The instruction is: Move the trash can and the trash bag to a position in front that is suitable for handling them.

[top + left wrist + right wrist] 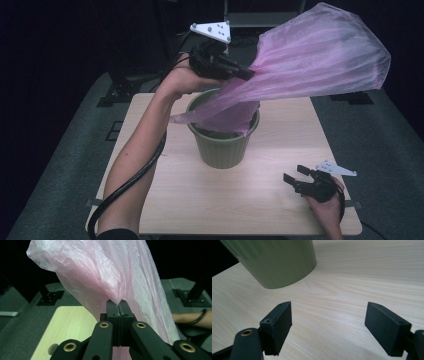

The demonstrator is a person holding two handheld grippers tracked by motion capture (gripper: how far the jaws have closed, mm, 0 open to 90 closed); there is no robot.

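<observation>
A thin pink plastic bag (310,60) billows up and to the right above a ribbed green bin (223,145) at the table's middle. The bag's lower end hangs into the bin's mouth. My left gripper (245,74) is held high over the bin's back rim, shut on a pinched fold of the pink bag (110,277); its jaws meet on the film at the left gripper (119,305). My right gripper (296,173) rests low near the table's front right, open, with nothing between its fingers (279,325). The green bin (279,262) stands just ahead of it.
The light wooden table (280,210) stands on dark grey carpet. Black floor brackets (120,90) lie behind the table on the left. A thick black cable (130,180) trails from the left gripper along the forearm.
</observation>
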